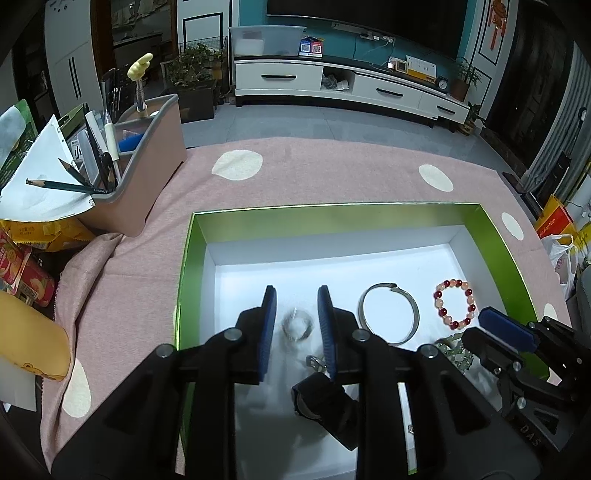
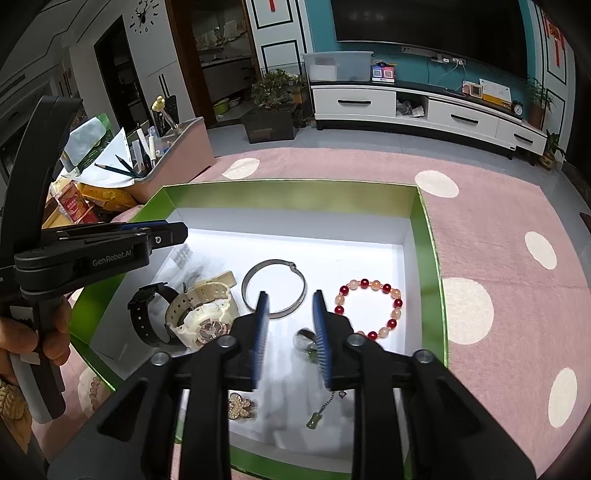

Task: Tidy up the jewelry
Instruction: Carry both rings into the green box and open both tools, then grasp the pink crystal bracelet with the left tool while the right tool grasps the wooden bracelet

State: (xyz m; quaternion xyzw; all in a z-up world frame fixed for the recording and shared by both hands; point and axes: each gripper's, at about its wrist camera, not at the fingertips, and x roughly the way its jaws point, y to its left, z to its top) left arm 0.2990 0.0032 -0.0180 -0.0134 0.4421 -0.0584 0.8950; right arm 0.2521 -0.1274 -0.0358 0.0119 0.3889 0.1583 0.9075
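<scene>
Green-walled, white-floored box [image 2: 424, 236] on pink dotted surface [image 2: 498, 206] holds silver bangle [image 2: 274, 288], red-and-peach bead bracelet [image 2: 369, 308], cream watch [image 2: 201, 314], black watch [image 2: 147, 314]. Right tool [image 2: 290, 332] pads apart, blurred green bead piece [image 2: 308, 345] between. Left tool [image 1: 295, 325] apart over small silver chain [image 1: 297, 325], touching nothing.

Living room: dark television [image 2: 428, 26] on teal wall [image 2: 417, 66] above low white cabinet [image 1: 347, 86]; grey tiled floor [image 1: 314, 122]; potted plants [image 2: 275, 86] beside doorway; antler wall clock [image 2: 142, 16] upper left; pink white-dotted cloth [image 2: 498, 206] foreground.
</scene>
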